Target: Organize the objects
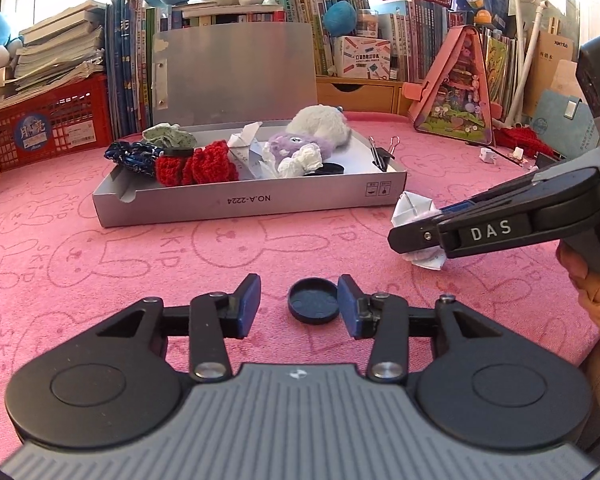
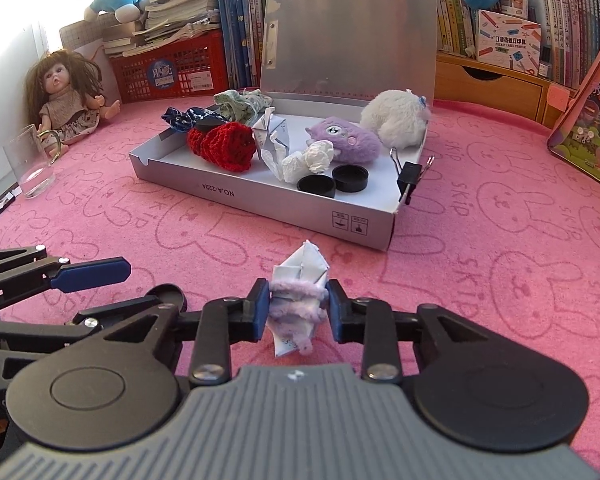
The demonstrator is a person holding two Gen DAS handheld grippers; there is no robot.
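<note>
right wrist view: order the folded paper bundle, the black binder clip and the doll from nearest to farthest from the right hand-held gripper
1. Folded paper bundle, clamped between the fingers of the right hand-held gripper, on the pink cloth.
2. Black binder clip, ahead and to the right, on the grey box's right wall.
3. Doll, far left, sitting at the cloth's back edge.

Person's hand (image 1: pixel 596 280) cut off at right edge, behind gripper handle.

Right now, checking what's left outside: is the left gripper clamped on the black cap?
No, the black cap lies on the cloth between the left gripper's open fingers.
</note>
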